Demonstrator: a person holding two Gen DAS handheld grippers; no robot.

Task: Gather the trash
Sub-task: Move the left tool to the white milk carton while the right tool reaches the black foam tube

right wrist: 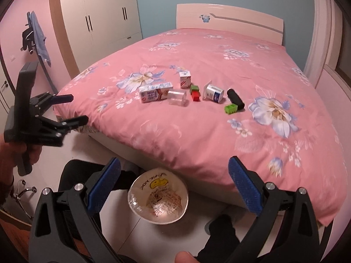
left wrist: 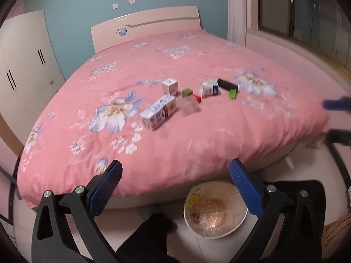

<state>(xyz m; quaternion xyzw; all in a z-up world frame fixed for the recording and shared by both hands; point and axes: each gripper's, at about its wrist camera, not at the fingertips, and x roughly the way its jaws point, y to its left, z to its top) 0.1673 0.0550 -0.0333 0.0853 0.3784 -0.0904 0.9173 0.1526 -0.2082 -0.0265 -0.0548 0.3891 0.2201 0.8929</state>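
Observation:
Trash lies on the pink flowered bed (left wrist: 153,70) (right wrist: 197,131): a long milk carton (left wrist: 158,115) (right wrist: 156,94), a small carton (left wrist: 170,86) (right wrist: 185,79), a clear plastic cup (left wrist: 188,107) (right wrist: 177,97), a white yogurt cup (left wrist: 209,88) (right wrist: 214,93), a black roll (left wrist: 227,84) (right wrist: 235,99), and green and red blocks (left wrist: 233,93) (right wrist: 231,109). A lined white bin (left wrist: 216,212) (right wrist: 158,199) stands on the floor at the bed's foot. My left gripper (left wrist: 175,188) (right wrist: 76,109) is open and empty. My right gripper (right wrist: 174,186) is open and empty above the bin.
A white wardrobe (right wrist: 98,17) stands left of the bed. A window sill (left wrist: 307,50) runs along the right side. A chair with clothes (right wrist: 35,35) is by the left wall. My legs (left wrist: 149,236) are beside the bin.

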